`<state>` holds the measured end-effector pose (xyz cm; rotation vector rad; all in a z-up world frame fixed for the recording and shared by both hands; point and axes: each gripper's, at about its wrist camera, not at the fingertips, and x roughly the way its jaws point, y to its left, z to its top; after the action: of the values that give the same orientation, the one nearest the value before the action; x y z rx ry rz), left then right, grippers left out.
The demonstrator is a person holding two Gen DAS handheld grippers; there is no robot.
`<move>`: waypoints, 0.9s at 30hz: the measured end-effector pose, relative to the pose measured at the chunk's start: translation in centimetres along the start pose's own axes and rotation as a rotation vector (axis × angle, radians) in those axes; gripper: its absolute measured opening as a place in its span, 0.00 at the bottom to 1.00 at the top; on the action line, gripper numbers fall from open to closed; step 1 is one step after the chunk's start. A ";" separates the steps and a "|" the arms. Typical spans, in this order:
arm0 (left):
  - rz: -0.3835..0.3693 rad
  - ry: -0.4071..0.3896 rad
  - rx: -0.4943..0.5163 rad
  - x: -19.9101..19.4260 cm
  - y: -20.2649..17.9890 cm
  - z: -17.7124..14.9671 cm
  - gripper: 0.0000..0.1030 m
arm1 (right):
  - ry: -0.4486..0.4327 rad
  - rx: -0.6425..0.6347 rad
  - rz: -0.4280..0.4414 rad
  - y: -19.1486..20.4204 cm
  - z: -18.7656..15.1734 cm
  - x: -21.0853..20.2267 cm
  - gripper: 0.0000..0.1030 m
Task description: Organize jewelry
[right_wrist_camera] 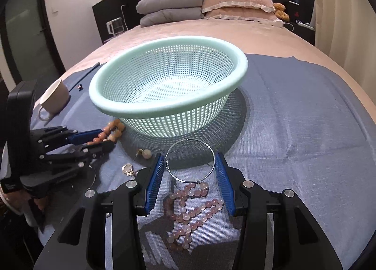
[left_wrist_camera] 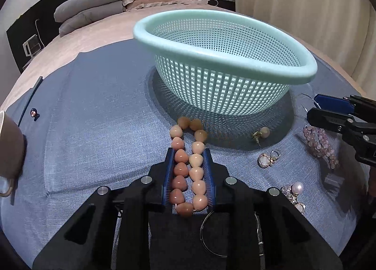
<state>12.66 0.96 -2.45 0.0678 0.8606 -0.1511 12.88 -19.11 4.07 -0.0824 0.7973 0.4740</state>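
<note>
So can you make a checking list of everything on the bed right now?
Surface: blue cloth spread over a pink bed.
Job's things: mint basket, nothing visible inside; peach bead bracelet; pink bead strand; silver hoop; pearl earring.
Clutter: beige mug.
Tongs: left tongs shut on the peach bead bracelet; right tongs open around the silver hoop.
Cables: white cable by the pillows.
Surroundings: pillows, teddy, curtains.
</note>
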 end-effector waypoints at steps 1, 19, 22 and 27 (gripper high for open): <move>0.000 0.002 -0.002 -0.1 0.1 0.0 0.24 | -0.007 -0.002 0.000 0.1 0.0 -0.3 0.41; -0.034 -0.089 -0.027 -5.8 0.9 0.9 0.01 | -0.125 0.011 0.042 -0.7 2.1 -3.6 0.41; -0.018 -0.085 -0.015 -4.6 1.1 0.8 0.10 | -0.119 0.006 0.046 -0.5 2.1 -3.3 0.41; -0.009 -0.012 -0.028 -1.5 2.1 0.1 0.16 | -0.134 -0.021 0.056 0.1 2.1 -3.5 0.41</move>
<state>12.13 3.20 -1.27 0.0371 0.8510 -0.1481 12.12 -19.83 8.05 -0.0471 0.6648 0.5351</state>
